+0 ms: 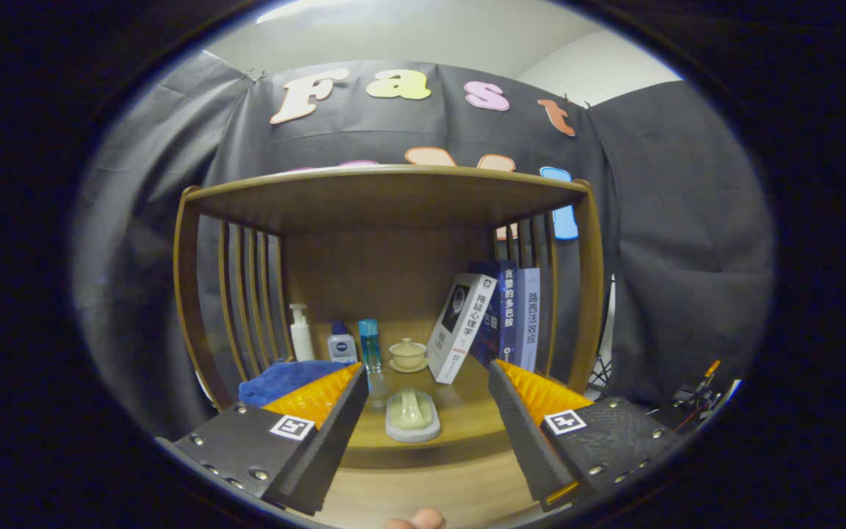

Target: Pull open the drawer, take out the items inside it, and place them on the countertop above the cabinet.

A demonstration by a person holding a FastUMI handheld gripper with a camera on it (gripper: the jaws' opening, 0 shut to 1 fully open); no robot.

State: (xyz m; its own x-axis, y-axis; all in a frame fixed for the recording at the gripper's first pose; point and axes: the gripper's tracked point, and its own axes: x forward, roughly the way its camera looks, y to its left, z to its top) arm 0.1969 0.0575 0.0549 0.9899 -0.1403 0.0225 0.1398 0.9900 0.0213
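Observation:
My gripper [427,378] stands open in front of a wooden cabinet, with nothing between its fingers. Between and just ahead of the fingertips, a pale green piece on a round white base [413,416] sits on the wooden countertop [467,419]. A small lidded cup on a saucer [408,355] stands farther back on the same surface. The drawer is hidden below the fingers.
A shelf board [386,192] roofs the countertop, with slatted sides [250,294]. At the back stand a pump bottle [300,332], a small white bottle [341,344] and a blue bottle [369,344]. Books [493,319] lean at the right. A blue cloth [283,378] lies left. A fingertip [416,520] shows below.

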